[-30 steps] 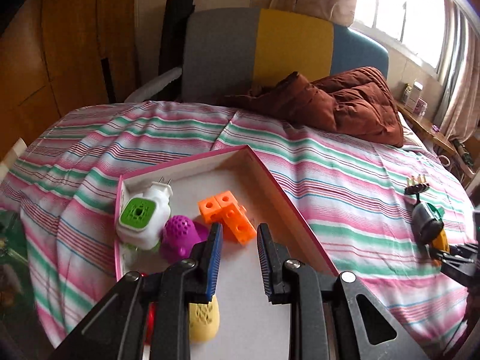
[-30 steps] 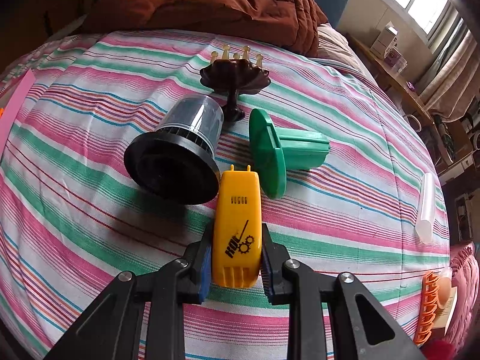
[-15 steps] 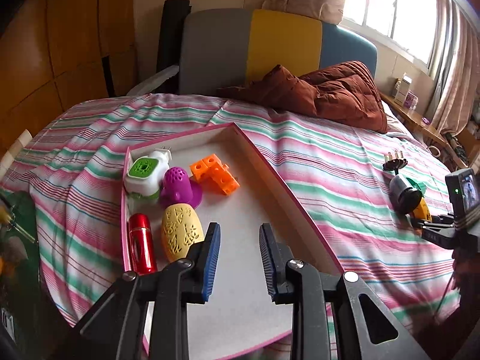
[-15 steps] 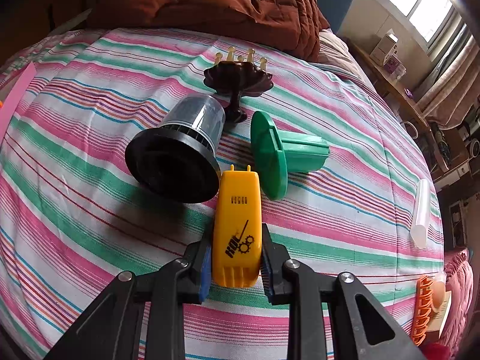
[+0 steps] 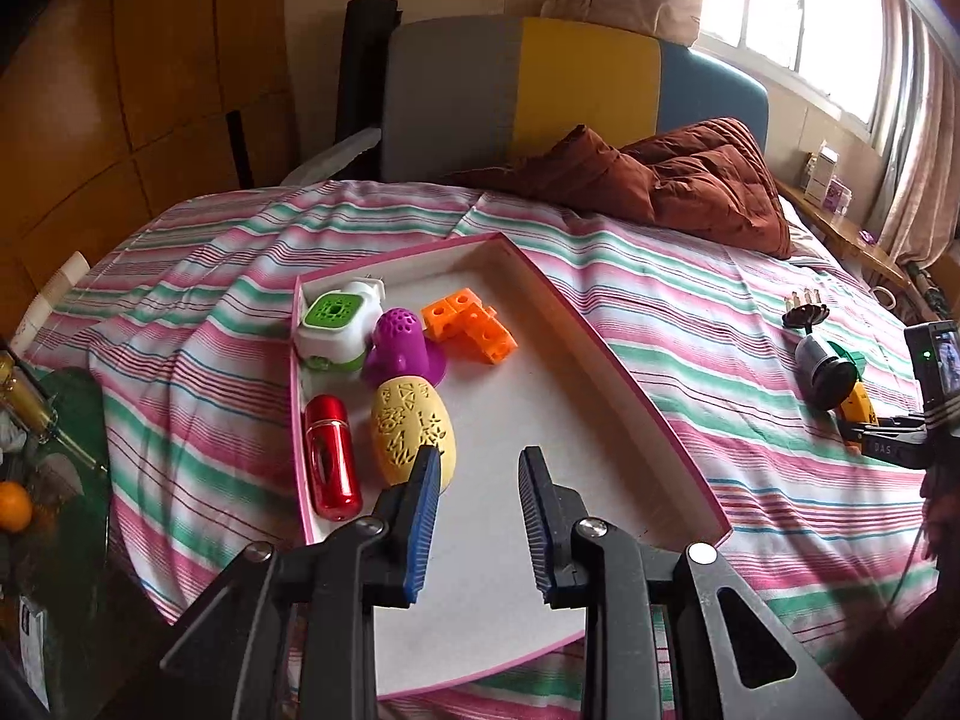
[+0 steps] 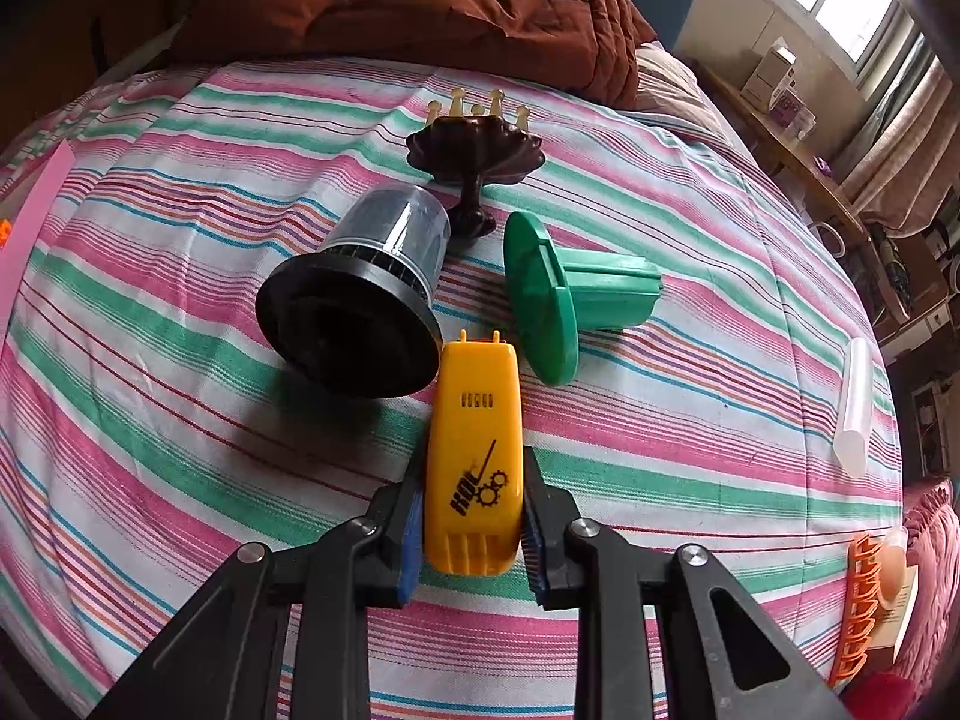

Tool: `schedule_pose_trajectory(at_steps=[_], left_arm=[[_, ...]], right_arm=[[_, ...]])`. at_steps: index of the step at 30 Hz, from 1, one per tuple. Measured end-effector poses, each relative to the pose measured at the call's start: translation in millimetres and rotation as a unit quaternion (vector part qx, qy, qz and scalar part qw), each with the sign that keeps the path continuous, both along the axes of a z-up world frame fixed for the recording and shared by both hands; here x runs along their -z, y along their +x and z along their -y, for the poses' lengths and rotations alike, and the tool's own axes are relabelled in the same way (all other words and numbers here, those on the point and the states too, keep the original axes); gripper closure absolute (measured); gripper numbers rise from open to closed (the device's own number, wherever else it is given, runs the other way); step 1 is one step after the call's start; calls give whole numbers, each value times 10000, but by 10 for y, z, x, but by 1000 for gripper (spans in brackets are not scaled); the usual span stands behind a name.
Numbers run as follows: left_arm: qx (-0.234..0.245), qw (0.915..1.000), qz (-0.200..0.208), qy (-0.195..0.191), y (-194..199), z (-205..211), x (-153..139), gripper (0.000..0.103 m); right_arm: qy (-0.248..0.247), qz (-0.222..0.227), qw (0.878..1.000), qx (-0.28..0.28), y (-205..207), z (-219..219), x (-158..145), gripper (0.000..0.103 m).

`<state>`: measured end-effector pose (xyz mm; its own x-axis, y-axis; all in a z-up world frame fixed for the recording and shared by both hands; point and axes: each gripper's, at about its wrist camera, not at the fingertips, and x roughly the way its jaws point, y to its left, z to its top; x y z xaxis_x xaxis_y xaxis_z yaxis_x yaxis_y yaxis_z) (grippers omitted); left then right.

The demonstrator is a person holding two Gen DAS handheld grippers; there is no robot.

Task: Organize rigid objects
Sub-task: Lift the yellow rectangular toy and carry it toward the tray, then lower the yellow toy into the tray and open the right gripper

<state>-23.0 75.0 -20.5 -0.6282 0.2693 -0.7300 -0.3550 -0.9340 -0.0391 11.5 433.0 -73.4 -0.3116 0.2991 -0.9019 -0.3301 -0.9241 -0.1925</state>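
Gripping yellow case (image 6: pixel 474 456) in right gripper (image 6: pixel 474 516), lower centre.
Black print reads "HQL" with gears; left gripper (image 5: pixel 477 516) empty, fingers parted, over pink-rimmed tray (image 5: pixel 648 408).

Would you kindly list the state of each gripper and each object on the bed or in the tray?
right gripper: shut on the yellow case.
left gripper: jaws apart, nothing between them, above the tray.
black-and-clear cup: lying on its side.
green flanged piece: lying on its side.
brown stand: upright.
red cylinder: lying in tray.
yellow egg: lying in tray.
purple cone: upright in tray.
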Motion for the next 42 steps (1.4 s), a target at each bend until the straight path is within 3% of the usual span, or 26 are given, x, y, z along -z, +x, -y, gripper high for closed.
schedule_pose_trajectory(at_steps=[13,30,37,42], left_arm=[[-131,9998,-123,-39,19,157,-31,75],[-283,9995,-113,-8,19,329,-16,75],[-329,9994,-57,38,12,390,15,75],[-393,9992,-36,77,-4,469,27,75]], right_arm=[[-406,139,9988,-249,70,223,-60,77],[-1589,-372,9830,-838,-20,1030,-236,78],[-1449,-259,9837,-1029,-115,1154,-186,78],[-892,-333,9886,-1165,-115,1331,-235,78]])
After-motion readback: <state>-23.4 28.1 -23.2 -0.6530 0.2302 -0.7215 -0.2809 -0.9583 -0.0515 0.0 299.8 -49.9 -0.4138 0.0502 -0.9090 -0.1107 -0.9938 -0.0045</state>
